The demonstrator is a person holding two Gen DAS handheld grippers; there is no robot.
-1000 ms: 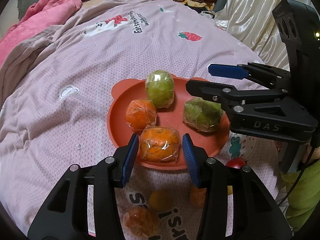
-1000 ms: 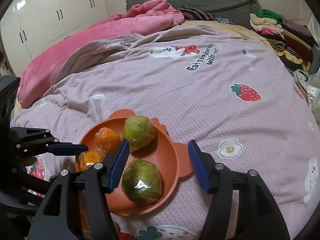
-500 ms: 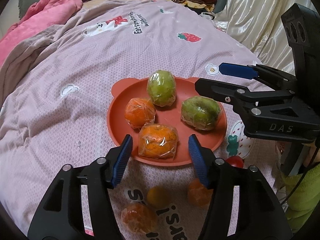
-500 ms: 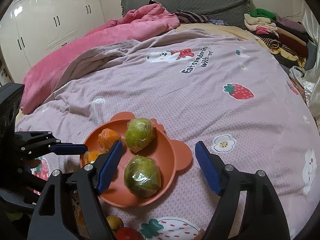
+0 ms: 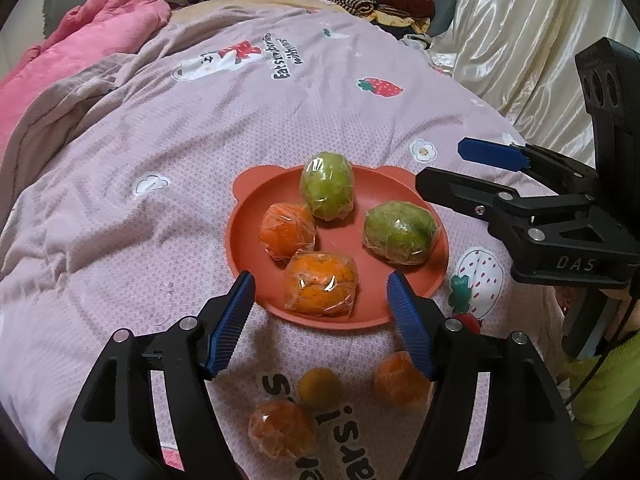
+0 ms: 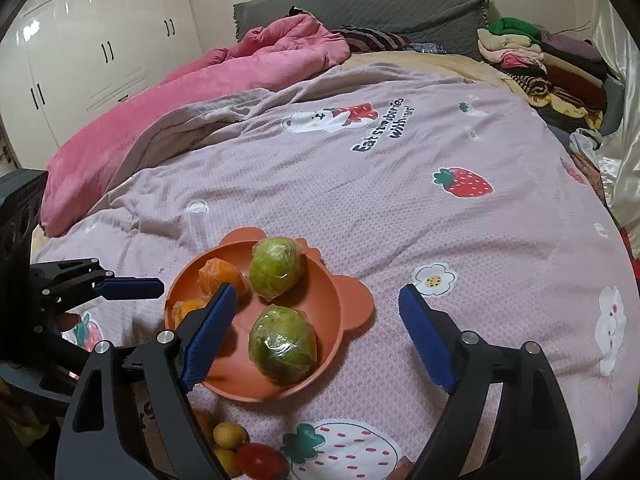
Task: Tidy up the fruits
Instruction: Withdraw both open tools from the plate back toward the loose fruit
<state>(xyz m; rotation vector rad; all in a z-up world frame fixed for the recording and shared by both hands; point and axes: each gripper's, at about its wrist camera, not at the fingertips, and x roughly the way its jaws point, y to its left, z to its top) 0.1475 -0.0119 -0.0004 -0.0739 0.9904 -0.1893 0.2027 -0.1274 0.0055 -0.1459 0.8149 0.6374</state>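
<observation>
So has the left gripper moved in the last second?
Yes. The left gripper has pulled back toward the camera and opened wider: its fingers earlier flanked the near wrapped orange on the plate, and now sit before the plate's near rim.

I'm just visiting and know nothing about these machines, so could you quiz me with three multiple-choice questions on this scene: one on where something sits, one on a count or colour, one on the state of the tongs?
1. Where does the bear-eared orange plastic plate rest?
A. on the pink printed bedspread
B. on a wooden table
C. on the floor

2. How many plastic-wrapped fruits lie on that plate?
A. two
B. four
C. six

3. What state are the left tongs in?
A. shut on a fruit
B. open, holding nothing
C. shut and empty

Answers:
1 A: the plate lies directly on the bedspread.
2 B: two wrapped green fruits and two wrapped orange fruits show on it.
3 B: their blue pads stand wide apart, with nothing between them.
</observation>
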